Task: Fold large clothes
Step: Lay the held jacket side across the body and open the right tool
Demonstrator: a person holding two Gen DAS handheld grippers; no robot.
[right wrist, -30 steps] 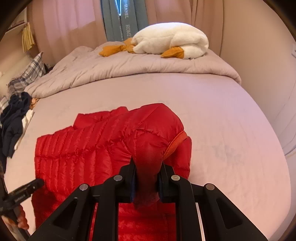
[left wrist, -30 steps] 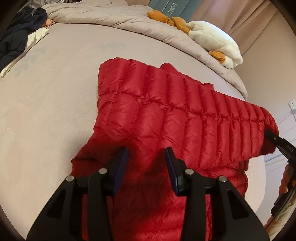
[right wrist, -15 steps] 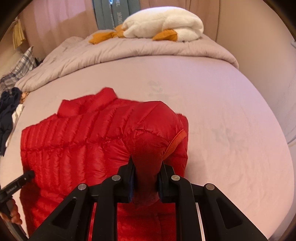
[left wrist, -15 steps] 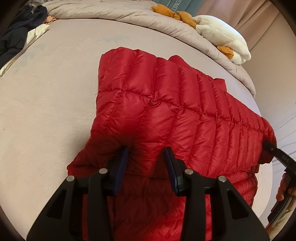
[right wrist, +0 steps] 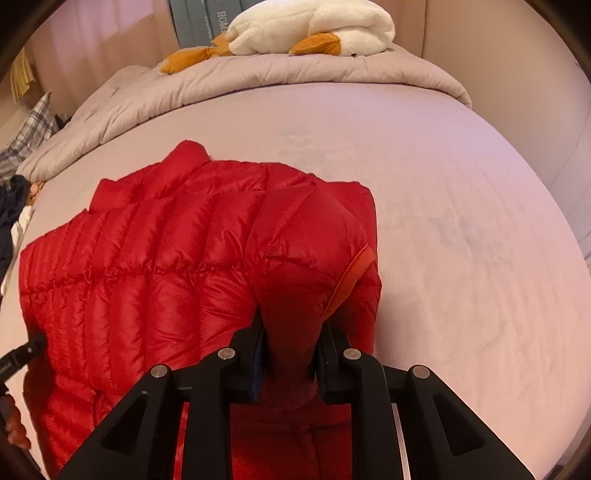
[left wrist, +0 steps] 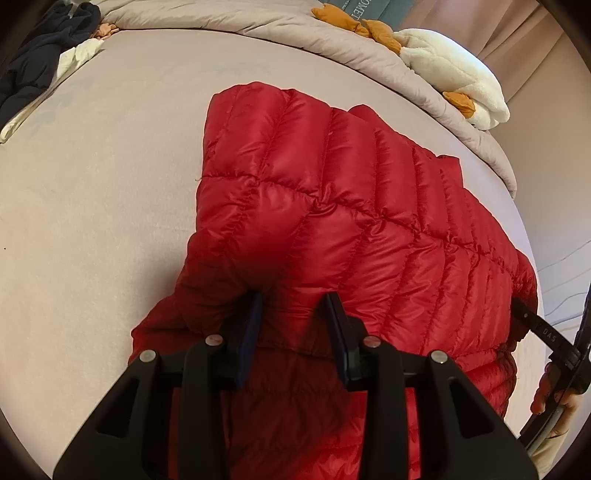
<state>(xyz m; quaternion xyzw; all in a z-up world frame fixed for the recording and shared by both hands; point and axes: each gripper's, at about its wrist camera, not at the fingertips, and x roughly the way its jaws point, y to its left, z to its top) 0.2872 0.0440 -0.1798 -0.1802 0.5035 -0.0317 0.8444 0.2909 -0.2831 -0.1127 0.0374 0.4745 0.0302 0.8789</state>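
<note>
A glossy red quilted down jacket (left wrist: 332, 229) lies on the pale mauve bed sheet (left wrist: 92, 221), toward the foot of the bed and well away from the rumpled beige duvet (right wrist: 258, 81) at the far end. Its lower half is being carried up and over its upper half, so a doubled layer sits raised above the sheet.

The left gripper (left wrist: 293, 332) has its dark blue pads (left wrist: 251, 325) set fairly wide apart, with a puffy bunch of jacket edge filling the gap between them; whether the pads truly pinch it cannot be told from this view. The right gripper (right wrist: 291, 354) is closed tight on a thick fold of the jacket beside an orange inner trim (right wrist: 351, 273), the fabric squeezed narrow between its fingers.

A white plush goose with orange feet (right wrist: 310, 29) rests on the duvet. A heap of dark navy and white clothes (left wrist: 40, 66) lies at the sheet's side edge, to the left of the jacket.

The fold looks about midway. To do it well, both grippers should probably travel level and together toward the jacket's collar (right wrist: 184, 158), keeping the carried edge taut and square. The slick, springy shell may slide or puff back, so lowering the layer flat before letting go seems wise.
</note>
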